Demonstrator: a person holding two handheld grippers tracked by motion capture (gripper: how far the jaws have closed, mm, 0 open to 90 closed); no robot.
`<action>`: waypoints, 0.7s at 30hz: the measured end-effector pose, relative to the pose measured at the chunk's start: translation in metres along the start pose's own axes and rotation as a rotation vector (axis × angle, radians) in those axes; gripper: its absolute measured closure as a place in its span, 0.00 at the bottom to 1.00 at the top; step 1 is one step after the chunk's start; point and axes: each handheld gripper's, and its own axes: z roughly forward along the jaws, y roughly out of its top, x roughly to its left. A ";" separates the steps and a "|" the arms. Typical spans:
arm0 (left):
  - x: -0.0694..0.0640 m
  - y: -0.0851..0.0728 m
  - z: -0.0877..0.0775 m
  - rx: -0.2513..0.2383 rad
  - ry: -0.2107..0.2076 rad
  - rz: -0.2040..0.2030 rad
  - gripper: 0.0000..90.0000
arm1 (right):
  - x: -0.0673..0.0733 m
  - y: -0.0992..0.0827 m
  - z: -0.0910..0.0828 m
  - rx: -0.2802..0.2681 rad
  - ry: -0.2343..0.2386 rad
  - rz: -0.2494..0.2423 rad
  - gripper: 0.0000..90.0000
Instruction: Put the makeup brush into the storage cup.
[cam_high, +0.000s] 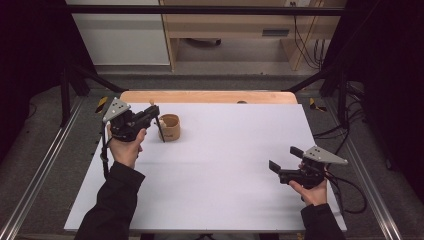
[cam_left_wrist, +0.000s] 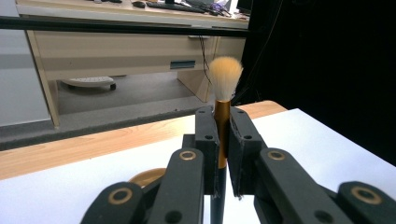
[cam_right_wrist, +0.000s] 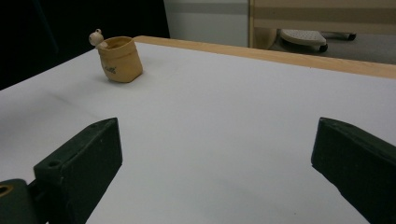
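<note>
Brush (cam_left_wrist: 224, 93) with a pale fluffy head and a gold collar stands upright, clenched between the jaws of your left gripper (cam_high: 151, 113), which you hold at the far left of the white table (cam_high: 215, 170). Its dark handle hangs down below the jaws, just beside a small tan pouch (cam_high: 170, 127) that sits open-mouthed on the table near the far edge. Your right gripper (cam_high: 283, 159) rests in your hand near the right edge, well apart from the pouch, its jaws spread wide with nothing between them. A wooden strip (cam_high: 210, 96) runs along the far side of the table.
</note>
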 end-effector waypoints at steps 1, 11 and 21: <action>0.001 0.001 0.003 0.005 0.002 -0.001 0.93 | 0.000 0.000 0.000 0.000 0.000 0.000 0.03; 0.007 0.004 0.017 0.012 0.019 -0.016 0.93 | 0.000 0.000 0.001 0.003 0.000 0.004 0.03; 0.011 0.012 0.032 0.021 0.051 -0.013 0.93 | 0.000 0.000 0.001 0.001 0.003 0.008 0.03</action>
